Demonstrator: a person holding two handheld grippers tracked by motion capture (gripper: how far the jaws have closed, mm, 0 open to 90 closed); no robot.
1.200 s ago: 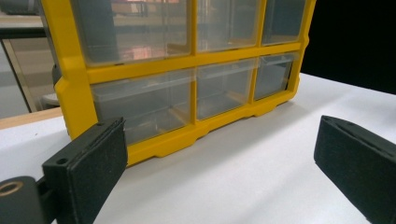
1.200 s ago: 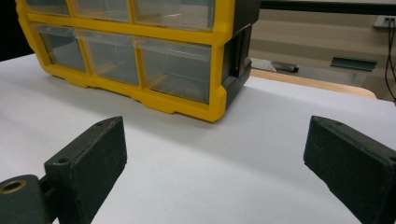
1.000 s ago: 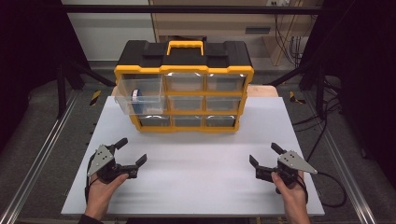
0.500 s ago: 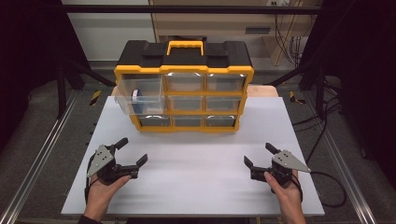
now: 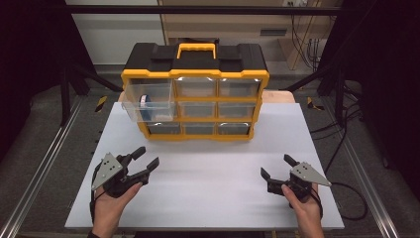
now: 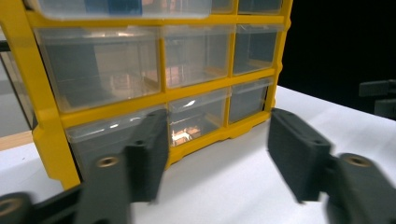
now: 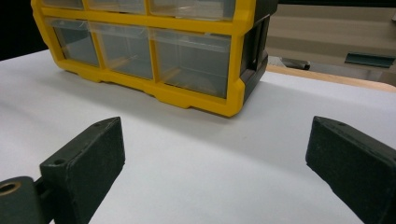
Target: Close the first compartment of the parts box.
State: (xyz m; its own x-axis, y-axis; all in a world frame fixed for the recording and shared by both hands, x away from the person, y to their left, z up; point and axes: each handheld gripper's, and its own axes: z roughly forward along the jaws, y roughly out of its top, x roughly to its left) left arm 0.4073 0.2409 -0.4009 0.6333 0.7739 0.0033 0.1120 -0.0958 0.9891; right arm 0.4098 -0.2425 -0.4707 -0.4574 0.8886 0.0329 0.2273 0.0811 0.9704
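Observation:
A yellow and black drawer organizer (image 5: 195,89) stands at the back of the white table (image 5: 208,173). Its top left drawer (image 5: 148,101) is pulled out, and a small blue and white item (image 5: 144,99) lies in it. The other clear drawers are pushed in. My left gripper (image 5: 147,157) rests open at the front left, held by a hand, jaws pointing toward the organizer (image 6: 154,84). At the front right my right gripper (image 5: 277,168) is open too, with nothing between its jaws; the organizer (image 7: 159,51) lies ahead of it.
Metal rails (image 5: 34,183) run along both sides of the table. Cables (image 5: 346,198) trail off the right edge. A wooden board (image 7: 327,77) shows behind the organizer. Dark frame legs (image 5: 69,79) stand at the back left and right.
The right gripper has shifted a little to the left and toward the table's middle. The left gripper has stayed in place. Both remain open.

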